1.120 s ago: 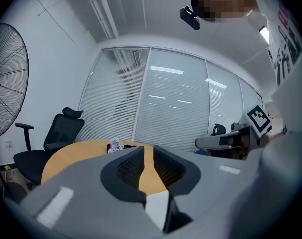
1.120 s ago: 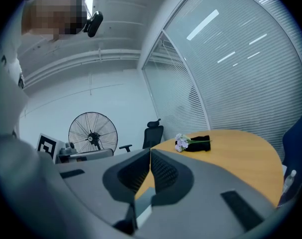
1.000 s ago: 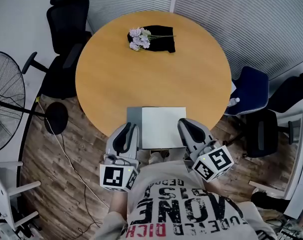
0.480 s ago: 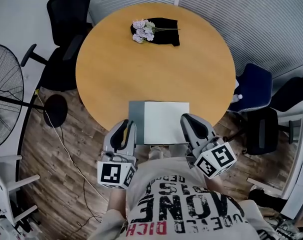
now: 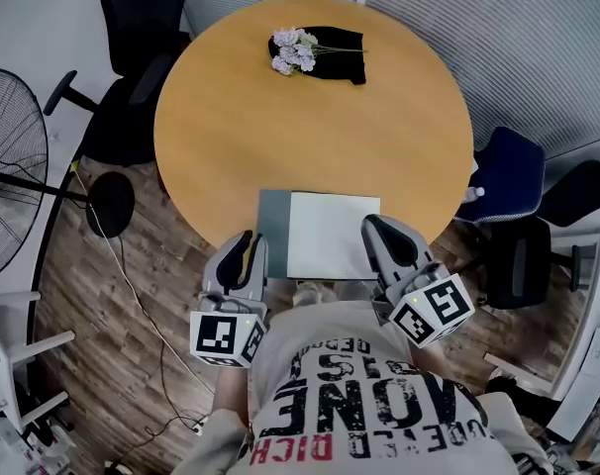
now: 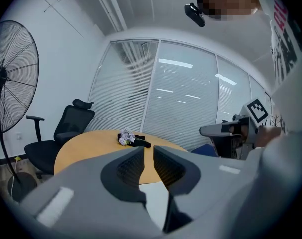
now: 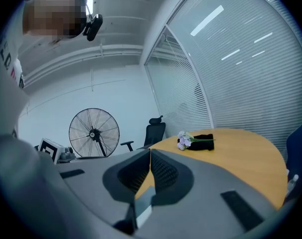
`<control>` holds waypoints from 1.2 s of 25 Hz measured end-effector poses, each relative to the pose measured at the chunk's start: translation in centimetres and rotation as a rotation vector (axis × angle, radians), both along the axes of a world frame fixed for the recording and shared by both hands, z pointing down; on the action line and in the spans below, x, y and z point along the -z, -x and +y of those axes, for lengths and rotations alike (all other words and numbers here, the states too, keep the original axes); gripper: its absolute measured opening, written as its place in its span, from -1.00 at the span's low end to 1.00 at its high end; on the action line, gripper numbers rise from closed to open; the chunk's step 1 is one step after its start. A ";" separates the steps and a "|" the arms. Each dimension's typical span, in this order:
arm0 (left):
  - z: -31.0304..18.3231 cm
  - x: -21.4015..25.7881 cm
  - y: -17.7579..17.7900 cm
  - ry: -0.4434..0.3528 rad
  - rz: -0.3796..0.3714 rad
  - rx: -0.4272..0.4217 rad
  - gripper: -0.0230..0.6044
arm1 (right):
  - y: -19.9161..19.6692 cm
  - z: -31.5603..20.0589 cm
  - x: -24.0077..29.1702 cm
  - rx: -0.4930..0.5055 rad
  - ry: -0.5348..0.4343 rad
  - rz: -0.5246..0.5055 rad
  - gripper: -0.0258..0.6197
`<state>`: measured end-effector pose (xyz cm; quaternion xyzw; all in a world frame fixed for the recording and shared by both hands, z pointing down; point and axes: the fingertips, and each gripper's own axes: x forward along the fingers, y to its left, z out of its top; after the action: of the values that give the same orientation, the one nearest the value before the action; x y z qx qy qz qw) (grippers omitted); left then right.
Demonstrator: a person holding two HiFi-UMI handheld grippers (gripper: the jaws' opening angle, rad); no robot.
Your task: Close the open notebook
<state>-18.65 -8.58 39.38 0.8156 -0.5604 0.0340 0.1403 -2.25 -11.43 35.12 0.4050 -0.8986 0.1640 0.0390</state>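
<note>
The notebook [image 5: 332,234] lies open at the near edge of the round wooden table [image 5: 280,127], a white page up and a grey strip of cover along its left side. My left gripper [image 5: 243,247] hovers just left of it, off the table's rim, jaws open with a narrow gap and nothing between them [image 6: 148,152]. My right gripper [image 5: 379,231] sits by the notebook's right edge, jaws shut and empty [image 7: 150,153]. A piece of the white page [image 6: 153,195] shows below the left jaws, and a corner of the notebook [image 7: 143,205] shows below the right jaws.
A bunch of pale flowers [image 5: 295,50] lies on a black cloth [image 5: 342,55] at the table's far side. A black office chair [image 5: 132,57] and a standing fan [image 5: 8,191] are on the left, a blue chair [image 5: 503,176] on the right.
My left gripper has drawn slightly back and to the left of the notebook's edge. The right gripper and the notebook stay as they were.
</note>
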 end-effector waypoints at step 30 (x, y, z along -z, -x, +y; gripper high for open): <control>5.2 -14.8 1.8 0.436 0.023 -0.005 -0.61 | 0.4 -0.3 -1.2 0.033 0.045 0.034 -0.88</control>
<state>-20.44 -3.41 54.18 0.7677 -0.5360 0.1454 0.3197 -2.61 -11.70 36.35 0.3918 -0.9005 0.1767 0.0660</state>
